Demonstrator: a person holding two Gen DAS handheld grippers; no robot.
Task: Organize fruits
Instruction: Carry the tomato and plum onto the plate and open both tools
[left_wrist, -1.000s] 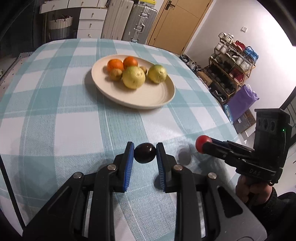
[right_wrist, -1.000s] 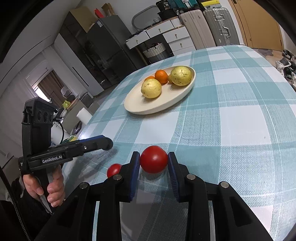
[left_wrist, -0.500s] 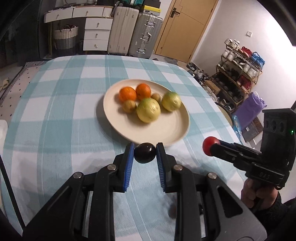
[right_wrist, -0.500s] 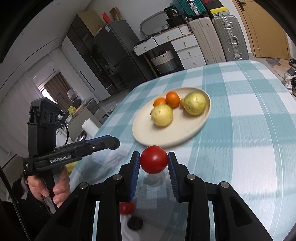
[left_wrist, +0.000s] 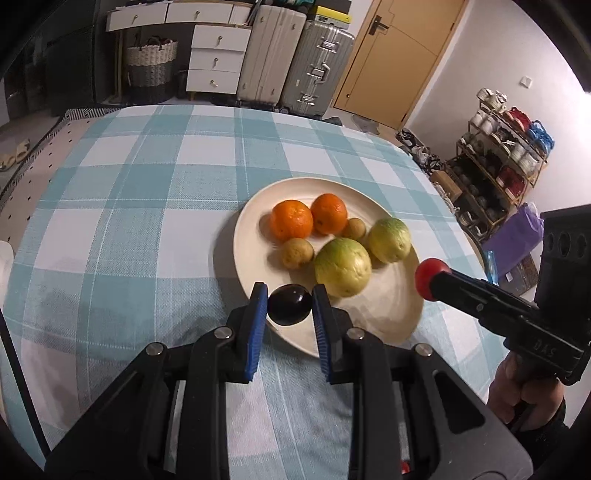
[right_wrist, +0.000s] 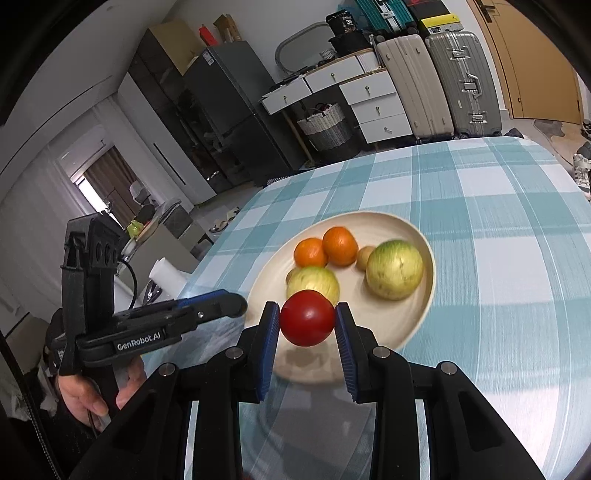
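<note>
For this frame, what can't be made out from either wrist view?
- Left wrist view: the contact faces of the dark fruit are covered by the left gripper pads.
- Left wrist view: the near rim of the plate is hidden behind the gripper fingers.
- Right wrist view: the red fruit in the right gripper covers part of the front green fruit.
- Neither view shows whether either fruit clears the plate.

This is looking like a lived-in home, a dining corner. A table (left_wrist: 147, 192) wearing a checked cloth is sitting among suitcases (left_wrist: 295, 59), white drawers (left_wrist: 218, 55), a laundry basket (left_wrist: 149, 64), a shoe rack (left_wrist: 498, 162) and a fridge (right_wrist: 236, 107).
</note>
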